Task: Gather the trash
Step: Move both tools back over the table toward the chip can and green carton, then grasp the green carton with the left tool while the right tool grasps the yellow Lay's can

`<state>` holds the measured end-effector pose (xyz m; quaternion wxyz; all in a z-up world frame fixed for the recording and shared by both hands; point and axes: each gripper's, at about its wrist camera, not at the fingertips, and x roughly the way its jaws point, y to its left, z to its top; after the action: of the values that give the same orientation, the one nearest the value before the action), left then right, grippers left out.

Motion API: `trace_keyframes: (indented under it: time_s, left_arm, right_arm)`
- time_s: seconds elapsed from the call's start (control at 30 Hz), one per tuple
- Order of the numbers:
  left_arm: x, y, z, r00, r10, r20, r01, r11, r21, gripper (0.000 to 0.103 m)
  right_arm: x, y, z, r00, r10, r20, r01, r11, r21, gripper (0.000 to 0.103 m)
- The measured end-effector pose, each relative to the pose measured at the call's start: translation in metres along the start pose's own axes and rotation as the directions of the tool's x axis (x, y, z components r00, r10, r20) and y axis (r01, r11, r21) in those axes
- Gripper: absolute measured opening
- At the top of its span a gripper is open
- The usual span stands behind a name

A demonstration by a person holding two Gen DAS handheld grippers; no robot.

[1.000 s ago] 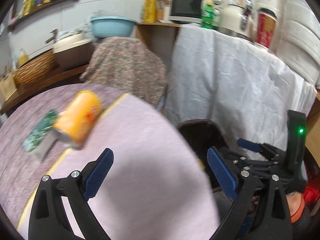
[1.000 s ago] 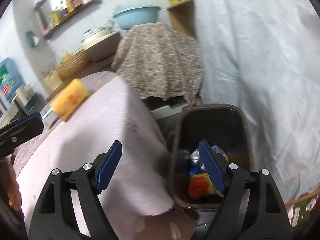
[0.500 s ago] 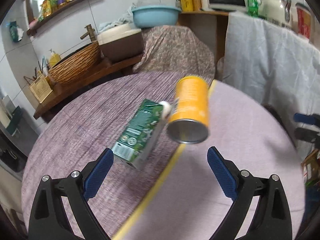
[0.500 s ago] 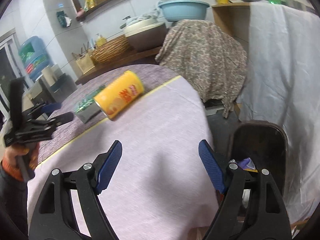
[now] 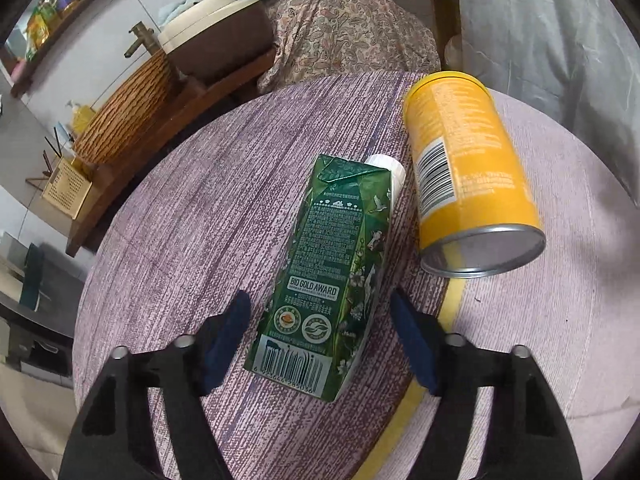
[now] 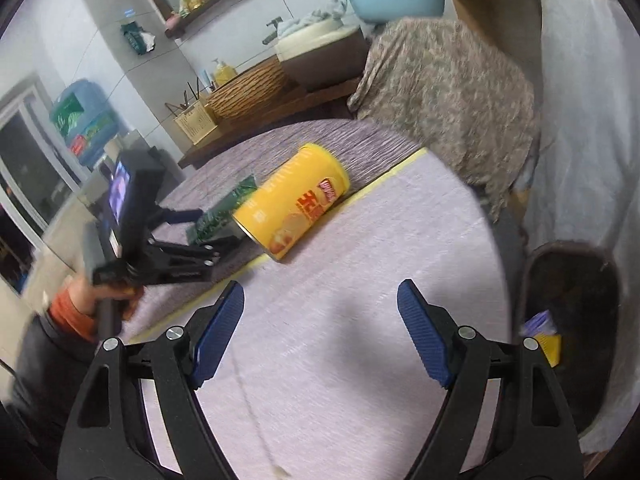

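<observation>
Carton [image 5: 336, 264], green and lying flat on the purple-striped cloth of the round table [image 5: 192, 216], sits straight ahead of the left gripper [image 5: 320, 344], its bottom barcode end already between the two blue pads and its white cap end pointing away. Its long axis runs nearly along the line the gripper points, leaning a little to the right at the far end, so the pads face the carton's two long sides, which is the narrow way across. The jaws are closing with the carton between them, but a strip of cloth shows on each side, so neither pad presses on it yet. Just to the right of the carton lies a yellow can [image 5: 468, 172] on its side, its silver bottom toward the camera; it stays outside the right pad and looks clear of the closing path, though near enough that a sideways nudge of the carton could roll it. The right gripper [image 6: 320, 332] hangs over the bare pale cloth with its jaws wide and nothing between them; from there the can lies ahead and slightly left, and the carton is beyond it, beside the left gripper. The left hand is plainly nearer the carton. A dark bin [image 6: 572, 280] stands off the table's edge, to the right of the right gripper.
</observation>
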<state>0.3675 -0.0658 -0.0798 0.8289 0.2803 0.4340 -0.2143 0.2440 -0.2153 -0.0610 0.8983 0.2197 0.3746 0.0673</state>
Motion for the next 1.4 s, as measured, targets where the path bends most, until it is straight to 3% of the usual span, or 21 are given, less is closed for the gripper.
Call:
trace_keyframes:
  time_s: [0.07, 0.2, 0.33, 0.53, 0.77, 0.9, 0.93, 1.2, 1.4]
  left_arm:
    - [0.000, 0.003, -0.002, 1.000, -0.010, -0.002, 0.010, 1.000, -0.022, 0.058]
    - [-0.002, 0.007, -0.004, 1.000, -0.014, -0.001, 0.014, 0.998, -0.065, 0.054]
    - [-0.008, 0.008, -0.012, 1.000, -0.017, 0.004, 0.017, 0.996, -0.091, 0.053]
    - [-0.010, 0.019, -0.025, 1.000, -0.015, 0.016, 0.017, 0.988, -0.152, 0.053]
    - [-0.012, 0.024, -0.034, 0.999, -0.008, 0.032, 0.014, 0.982, -0.186, 0.053]
    - [-0.013, 0.023, -0.036, 1.000, -0.005, 0.030, 0.011, 0.979, -0.205, 0.053]
    - [-0.013, 0.023, -0.036, 1.000, -0.005, 0.030, 0.011, 0.978, -0.207, 0.053]
    - [-0.020, 0.027, -0.053, 1.000, 0.026, 0.015, -0.022, 0.974, -0.227, 0.053]
    - [-0.034, 0.029, -0.069, 0.999, 0.027, 0.045, -0.014, 0.960, -0.280, 0.052]
  right_arm:
    - [0.016, -0.002, 0.013, 0.997, 0.068, -0.037, -0.064, 0.993, 0.094, 0.079]
    - [0.053, -0.005, 0.038, 0.985, 0.143, -0.093, -0.113, 0.954, 0.277, 0.079]
    - [0.094, -0.006, 0.058, 0.977, 0.145, -0.154, -0.071, 0.912, 0.403, 0.079]
    - [0.135, -0.004, 0.072, 0.973, 0.094, -0.213, 0.017, 0.883, 0.469, 0.079]
    - [0.160, 0.005, 0.077, 0.958, 0.117, -0.260, 0.039, 0.849, 0.526, 0.079]
    - [0.172, 0.017, 0.087, 0.959, 0.069, -0.276, 0.064, 0.893, 0.445, 0.078]
    - [0.174, 0.022, 0.090, 0.958, 0.050, -0.284, 0.075, 0.908, 0.413, 0.073]
    - [0.179, 0.038, 0.087, 0.949, 0.069, -0.309, 0.020, 0.960, 0.278, 0.071]
    - [0.153, 0.040, 0.069, 0.945, 0.130, -0.301, -0.068, 0.976, 0.207, 0.071]
